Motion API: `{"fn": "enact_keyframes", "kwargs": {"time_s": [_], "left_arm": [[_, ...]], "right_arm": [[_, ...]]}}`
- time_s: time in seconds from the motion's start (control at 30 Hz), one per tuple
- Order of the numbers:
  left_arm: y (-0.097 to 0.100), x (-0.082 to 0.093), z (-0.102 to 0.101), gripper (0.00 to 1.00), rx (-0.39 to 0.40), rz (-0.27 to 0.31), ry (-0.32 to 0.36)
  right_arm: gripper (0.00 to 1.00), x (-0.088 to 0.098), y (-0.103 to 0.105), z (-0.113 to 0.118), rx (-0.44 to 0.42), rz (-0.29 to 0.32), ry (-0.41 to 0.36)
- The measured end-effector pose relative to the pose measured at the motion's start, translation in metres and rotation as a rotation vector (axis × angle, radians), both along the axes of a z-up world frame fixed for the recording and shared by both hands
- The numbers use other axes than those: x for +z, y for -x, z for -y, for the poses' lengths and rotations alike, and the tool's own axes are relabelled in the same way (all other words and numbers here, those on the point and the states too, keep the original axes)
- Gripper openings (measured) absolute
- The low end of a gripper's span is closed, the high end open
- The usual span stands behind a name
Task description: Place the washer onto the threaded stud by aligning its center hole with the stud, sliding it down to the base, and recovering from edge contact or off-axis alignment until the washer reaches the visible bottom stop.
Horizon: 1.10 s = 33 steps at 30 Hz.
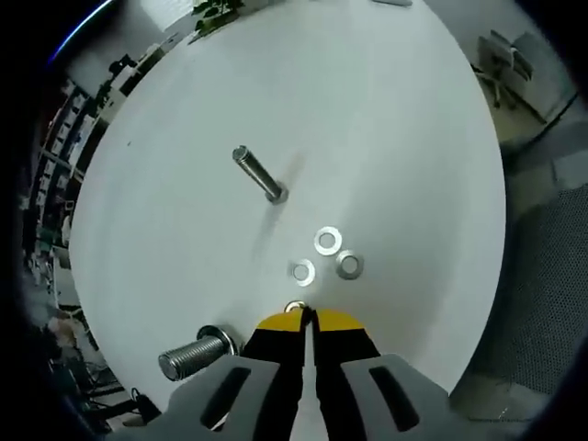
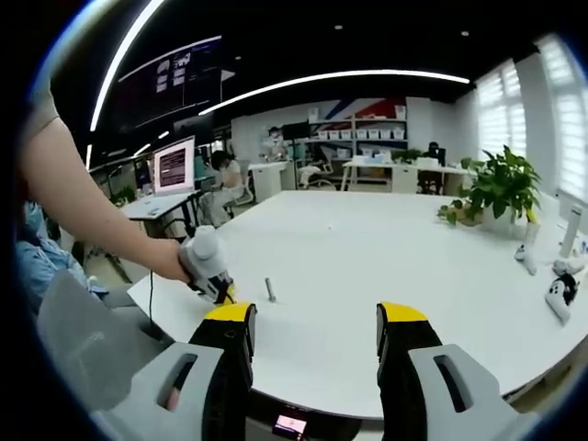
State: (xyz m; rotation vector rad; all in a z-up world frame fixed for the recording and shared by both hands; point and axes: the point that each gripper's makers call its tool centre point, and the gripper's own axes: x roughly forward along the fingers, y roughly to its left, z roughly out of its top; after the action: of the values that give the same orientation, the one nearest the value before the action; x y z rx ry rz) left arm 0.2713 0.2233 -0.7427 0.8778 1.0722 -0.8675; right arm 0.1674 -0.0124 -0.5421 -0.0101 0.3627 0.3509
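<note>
My left gripper (image 1: 307,317) jaws clenched on washer (image 1: 294,307), only its edge showing at tips. Threaded stud (image 1: 258,174) at 11 o'clock, well apart. Right gripper (image 2: 315,326) jaws released, idle. Risk: thin edge grip, so washer tilts, catches stud tip, drops among three loose washers (image 1: 326,256) on bench (image 1: 386,138).

Left gripper (image 1: 308,317): yellow tips on black fingers (image 1: 276,342), set into pale grey housings with dark oval slots. Right gripper (image 2: 315,317): same build, yellow caps, black fingers (image 2: 397,349), grey slotted bodies. The person's forearm (image 2: 83,197) is bare below a short pale sleeve (image 2: 39,110).
</note>
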Motion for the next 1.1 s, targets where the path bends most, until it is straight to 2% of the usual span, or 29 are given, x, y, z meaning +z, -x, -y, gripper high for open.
{"fn": "enact_keyframes", "kwargs": {"time_s": [0.1, 0.27, 0.37, 0.67, 1.0, 1.1], "left_arm": [[0.005, 0.000, -0.002, 0.00, 0.003, -0.020, 0.012], [0.006, 0.003, -0.006, 0.00, -0.009, 0.004, 0.021], [0.001, 0.013, -0.003, 0.00, -0.008, 0.023, 0.042], [-0.028, 0.051, 0.020, 0.00, -0.043, 0.085, 0.090], [-0.038, 0.068, 0.041, 0.00, -0.092, 0.117, 0.122], [-0.040, 0.073, 0.050, 0.00, -0.070, 0.103, 0.162]], "right_arm": [[0.55, 0.000, 0.000, 0.000, 0.001, 0.002, 0.005], [0.55, 0.000, 0.000, 0.001, -0.003, 0.001, 0.002], [0.55, 0.001, 0.000, 0.000, 0.001, 0.003, 0.001], [0.55, 0.001, 0.000, -0.002, 0.010, 0.002, 0.004], [0.55, 0.001, 0.000, -0.002, 0.009, 0.002, 0.001], [0.54, 0.000, 0.000, -0.003, 0.014, -0.002, -0.002]]}}
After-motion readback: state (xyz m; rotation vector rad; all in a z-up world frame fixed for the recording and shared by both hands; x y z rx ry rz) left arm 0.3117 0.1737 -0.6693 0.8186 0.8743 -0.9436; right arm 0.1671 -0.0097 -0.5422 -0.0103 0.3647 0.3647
